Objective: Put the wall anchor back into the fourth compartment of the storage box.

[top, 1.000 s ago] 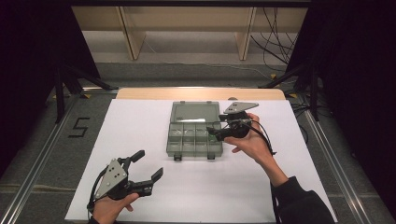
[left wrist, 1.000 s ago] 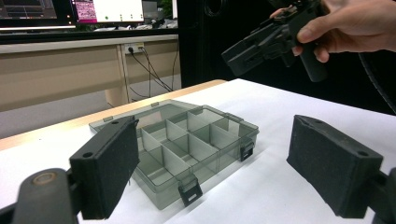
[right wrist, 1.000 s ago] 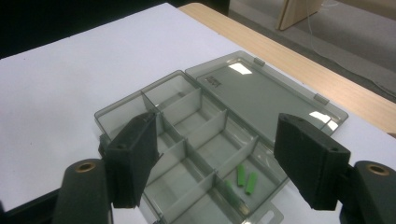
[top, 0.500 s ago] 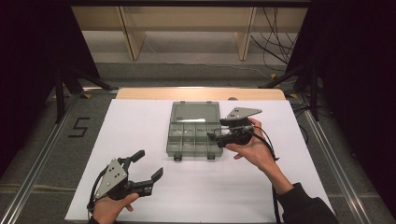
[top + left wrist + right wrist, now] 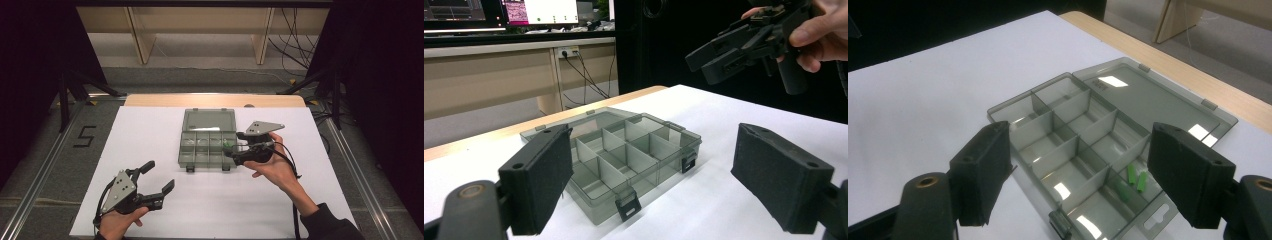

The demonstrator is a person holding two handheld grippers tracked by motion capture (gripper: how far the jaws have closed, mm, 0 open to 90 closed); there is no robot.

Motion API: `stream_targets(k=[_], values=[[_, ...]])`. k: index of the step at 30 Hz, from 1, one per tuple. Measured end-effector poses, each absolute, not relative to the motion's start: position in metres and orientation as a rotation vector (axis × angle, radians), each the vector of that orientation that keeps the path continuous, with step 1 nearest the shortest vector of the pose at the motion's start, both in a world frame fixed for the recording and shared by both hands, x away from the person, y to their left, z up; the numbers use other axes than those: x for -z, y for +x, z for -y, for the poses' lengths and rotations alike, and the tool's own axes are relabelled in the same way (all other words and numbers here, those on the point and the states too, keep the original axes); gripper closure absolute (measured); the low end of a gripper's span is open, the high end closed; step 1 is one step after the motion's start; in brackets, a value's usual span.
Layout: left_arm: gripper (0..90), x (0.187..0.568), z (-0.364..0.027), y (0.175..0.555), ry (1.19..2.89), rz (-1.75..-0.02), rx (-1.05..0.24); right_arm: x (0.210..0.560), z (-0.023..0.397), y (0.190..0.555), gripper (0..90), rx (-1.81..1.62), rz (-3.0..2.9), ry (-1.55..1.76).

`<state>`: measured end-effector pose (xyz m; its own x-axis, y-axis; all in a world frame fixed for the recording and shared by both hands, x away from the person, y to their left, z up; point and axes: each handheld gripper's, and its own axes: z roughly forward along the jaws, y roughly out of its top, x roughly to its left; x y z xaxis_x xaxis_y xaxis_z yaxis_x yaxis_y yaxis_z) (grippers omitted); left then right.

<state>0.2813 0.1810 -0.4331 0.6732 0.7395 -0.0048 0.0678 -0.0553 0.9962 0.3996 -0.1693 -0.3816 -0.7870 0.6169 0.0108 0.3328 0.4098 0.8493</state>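
the right tongs (image 5: 231,148), widening and empty, have slid back, seemingly over the organizer box's (image 5: 207,145) right edge.

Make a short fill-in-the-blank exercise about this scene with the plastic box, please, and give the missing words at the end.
1. The lid of the grey plastic box lies ____.
2. The small pieces in one compartment of the box are ____ in colour.
3. The right tongs hover at the box's ____ side in the high view.
4. The left tongs hold ____ between their pads.

Missing words: open; green; right; nothing
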Motion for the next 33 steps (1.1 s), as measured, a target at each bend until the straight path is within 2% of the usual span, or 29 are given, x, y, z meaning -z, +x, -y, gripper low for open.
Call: stream_targets(k=[33], values=[[15.8,0.434,-0.181,0.282,1.559,-0.682,-0.628,0.405,0.195,0.349,21.8,-1.483,-2.31,0.877]])
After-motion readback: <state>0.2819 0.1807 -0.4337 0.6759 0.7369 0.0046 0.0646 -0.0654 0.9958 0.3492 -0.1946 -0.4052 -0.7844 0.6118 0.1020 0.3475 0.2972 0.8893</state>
